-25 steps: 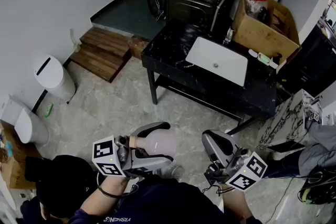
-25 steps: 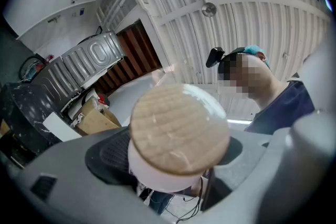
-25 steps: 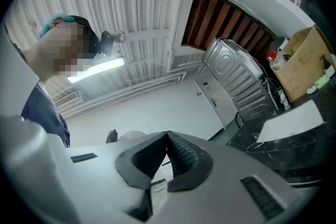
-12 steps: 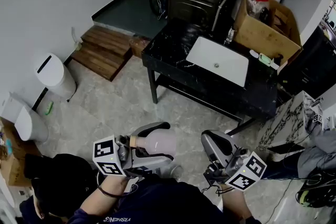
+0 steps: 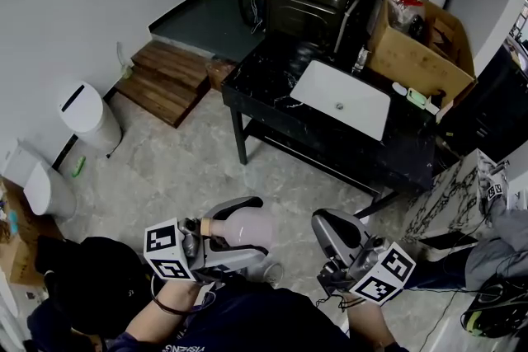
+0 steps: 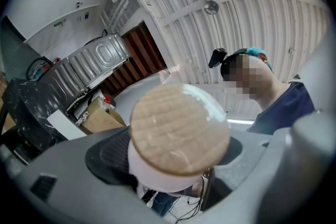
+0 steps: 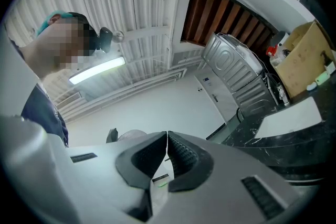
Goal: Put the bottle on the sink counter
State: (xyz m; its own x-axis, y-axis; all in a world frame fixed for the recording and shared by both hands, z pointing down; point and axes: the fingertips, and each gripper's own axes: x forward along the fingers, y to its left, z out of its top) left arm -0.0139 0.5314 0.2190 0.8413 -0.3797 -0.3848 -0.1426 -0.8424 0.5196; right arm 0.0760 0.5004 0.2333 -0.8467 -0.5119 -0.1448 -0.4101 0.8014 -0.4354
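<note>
At the far left a white lidded waste bin is standing by the wall. A low slatted wooden step is lying farther off to its right, and both are sitting well clear of a straight walk to the counter. Near the person, the left gripper is clamping a pale pink round-bodied bottle with a tan cork-like cap. The jaws are closing on it behind the cap, which is pointing back toward the gripper's camera. The bottle is therefore lying roughly sideways in the air above the grey tiled floor, well apart from its goal. The step in hand appears to be the carry. Doing it well probably means turning the wrist so the base is facing down before the bottle is reaching the black marbled sink counter. The bare black strip left of the white rectangular basin is offering the most open room. The landing should be staying back from the counter's near and left edges and off the basin's rim, where the bottle could tip. To the right, the right gripper is hanging near the person with its jaws pressed together on nothing, so it is free to steady the bottle. At the far right, an open brown cardboard box is crowding that end of the counter, leaving little room there.
</note>
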